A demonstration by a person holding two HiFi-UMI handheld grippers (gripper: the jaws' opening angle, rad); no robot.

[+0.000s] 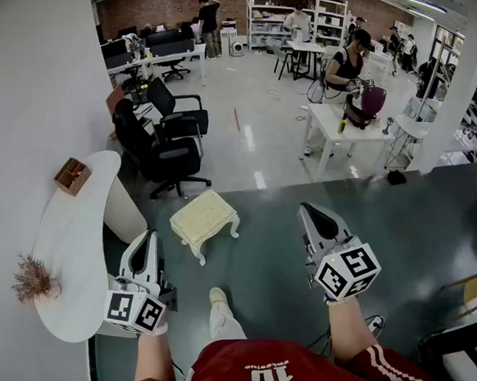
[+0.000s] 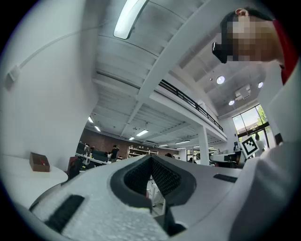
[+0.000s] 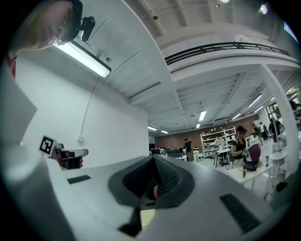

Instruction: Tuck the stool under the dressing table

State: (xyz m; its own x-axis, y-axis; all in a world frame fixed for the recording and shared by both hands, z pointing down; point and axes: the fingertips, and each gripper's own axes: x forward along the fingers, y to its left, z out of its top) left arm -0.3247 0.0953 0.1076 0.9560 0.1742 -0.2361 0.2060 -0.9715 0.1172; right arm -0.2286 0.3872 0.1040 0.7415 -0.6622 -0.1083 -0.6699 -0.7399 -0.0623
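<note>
A cream cushioned stool [image 1: 204, 218] with curved legs stands on the dark green floor, out in front of the white curved dressing table [image 1: 74, 247] at the left wall. My left gripper [image 1: 145, 255] is shut and empty, next to the table's right edge and just left of the stool. Shut and empty too, my right gripper [image 1: 317, 220] hangs well to the right of the stool. In the left gripper view the left gripper [image 2: 151, 165] has its jaws pressed together; in the right gripper view the right gripper [image 3: 154, 162] shows the same.
On the dressing table lie a small brown box [image 1: 73, 176] and a dried plant tuft [image 1: 32, 279]. Black office chairs [image 1: 162, 135] stand behind the stool. A white table [image 1: 346, 128] with a seated person is at the far right. My shoe [image 1: 218, 297] is on the floor near the stool.
</note>
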